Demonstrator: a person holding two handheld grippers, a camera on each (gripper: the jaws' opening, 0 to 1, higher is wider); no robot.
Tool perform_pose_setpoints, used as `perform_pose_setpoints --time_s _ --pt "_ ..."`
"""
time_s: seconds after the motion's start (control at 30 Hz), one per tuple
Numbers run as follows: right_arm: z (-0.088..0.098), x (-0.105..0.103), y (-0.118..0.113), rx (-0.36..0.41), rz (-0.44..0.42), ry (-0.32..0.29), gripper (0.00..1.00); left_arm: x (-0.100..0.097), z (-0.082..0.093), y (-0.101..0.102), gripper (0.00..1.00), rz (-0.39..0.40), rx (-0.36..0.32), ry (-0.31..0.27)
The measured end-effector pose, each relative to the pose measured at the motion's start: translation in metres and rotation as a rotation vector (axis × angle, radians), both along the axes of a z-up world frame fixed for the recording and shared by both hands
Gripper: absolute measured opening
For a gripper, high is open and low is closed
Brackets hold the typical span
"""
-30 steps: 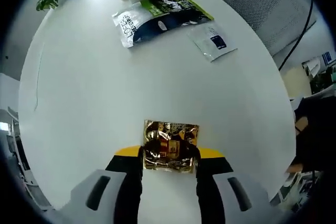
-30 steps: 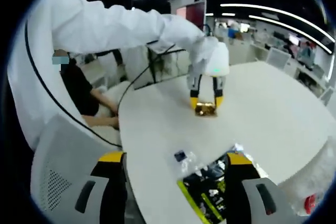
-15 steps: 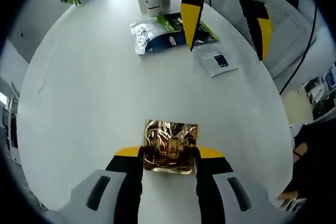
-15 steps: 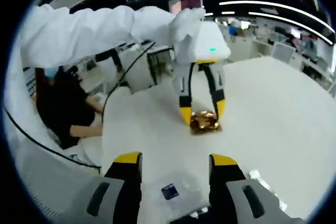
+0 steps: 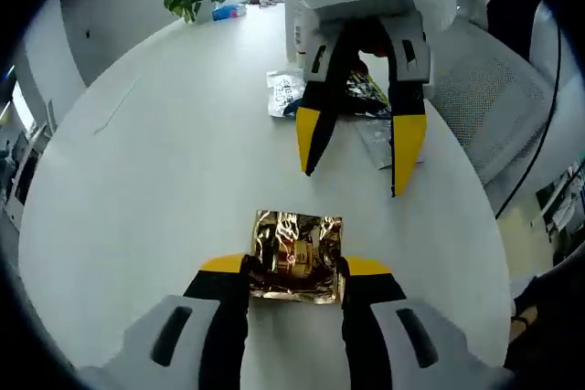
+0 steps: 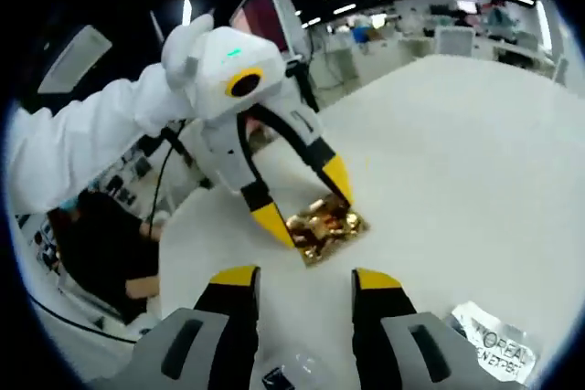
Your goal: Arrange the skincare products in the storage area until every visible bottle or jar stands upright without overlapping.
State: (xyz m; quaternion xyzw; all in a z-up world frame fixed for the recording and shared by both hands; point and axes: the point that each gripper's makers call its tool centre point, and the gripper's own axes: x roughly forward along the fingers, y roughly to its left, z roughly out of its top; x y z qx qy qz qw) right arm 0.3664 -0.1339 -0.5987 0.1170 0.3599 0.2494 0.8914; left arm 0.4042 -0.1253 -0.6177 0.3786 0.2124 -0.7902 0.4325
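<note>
That gold foil packet (image 5: 297,255) lying flat on the white table (image 5: 164,180), near edge pinched by the left gripper (image 5: 296,279), looks light and crinkly, so the empty wide-open right gripper (image 5: 355,157) should probably grab an edge.

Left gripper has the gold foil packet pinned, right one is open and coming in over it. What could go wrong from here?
1. The right gripper hangs open just beyond the gold foil packet that the left gripper clamps; closing in could knock the two grippers' jaws together.
2. The packet looks crinkled and thin, so a pull from both sides might tear or crumple it.
3. The sachets behind lie flat near the white bottle; a sweep back could scatter them.
</note>
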Motion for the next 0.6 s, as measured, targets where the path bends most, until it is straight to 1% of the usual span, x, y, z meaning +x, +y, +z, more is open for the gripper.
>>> perform_pose_setpoints --time_s 0.1,0.13,0.2,0.23,0.27,0.43,0.5,0.53,0.6 --pt "-0.005 0.006 0.000 0.018 -0.018 0.016 0.35 -0.003 0.001 -0.001 0.33 0.057 -0.054 0.040" --pt "-0.008 0.009 -0.001 0.035 -0.042 0.027 0.35 -0.006 0.003 -0.002 0.33 0.072 -0.069 0.049" --pt "-0.005 0.008 0.001 0.060 -0.067 0.026 0.33 -0.012 0.004 -0.002 0.33 0.108 -0.104 0.066" --pt "-0.008 0.012 -0.002 0.069 -0.086 0.029 0.32 -0.013 0.005 -0.002 0.33 0.135 -0.125 0.084" --pt "-0.008 0.016 -0.003 0.081 -0.100 0.028 0.30 -0.014 0.005 -0.003 0.33 0.147 -0.144 0.090" --pt "-0.007 0.022 -0.006 0.082 -0.118 0.027 0.28 -0.021 0.007 -0.003 0.33 0.218 -0.216 0.137" --pt "-0.007 0.027 -0.005 0.115 -0.142 0.038 0.28 -0.015 0.005 -0.003 0.31 0.240 -0.235 0.157" --pt "-0.007 0.028 -0.005 0.126 -0.146 0.040 0.28 -0.012 0.005 -0.004 0.32 0.284 -0.243 0.191" --pt "-0.006 0.029 -0.004 0.146 -0.157 0.049 0.27 -0.006 0.003 -0.004 0.32 0.285 -0.264 0.191"
